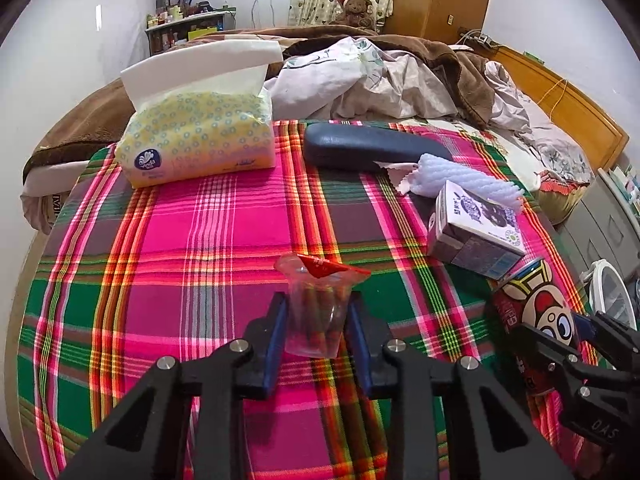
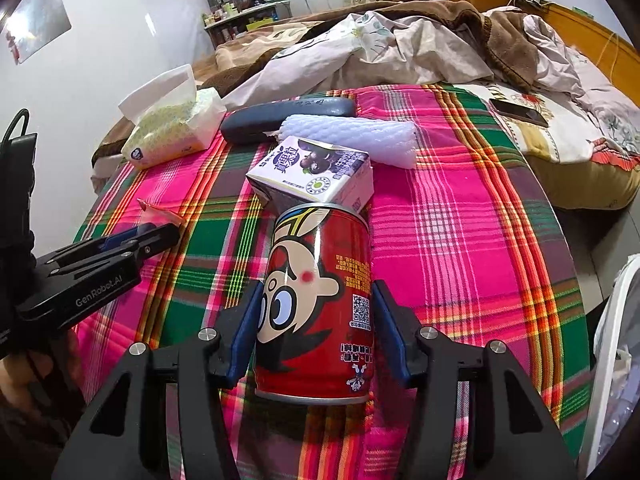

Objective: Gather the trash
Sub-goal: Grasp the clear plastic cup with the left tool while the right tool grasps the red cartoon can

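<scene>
A clear plastic cup [image 1: 316, 312] with a peeled red foil lid [image 1: 326, 267] stands on the plaid cloth between the blue pads of my left gripper [image 1: 318, 312], which is shut on it. A red cartoon drink can [image 2: 318, 304] stands upside down between the pads of my right gripper [image 2: 316, 316], which is shut on it; the can also shows in the left wrist view [image 1: 532, 316]. A purple-and-white milk carton [image 2: 316, 176] lies just behind the can. A white foam net sleeve [image 2: 352, 136] lies behind the carton.
A yellow tissue pack [image 1: 200, 136] and a dark glasses case [image 1: 360, 146] lie at the cloth's far side. A phone [image 2: 518, 113] lies on the bed at right. Rumpled bedding [image 1: 400, 76] is behind. A white bin rim [image 2: 612, 360] shows at the right edge.
</scene>
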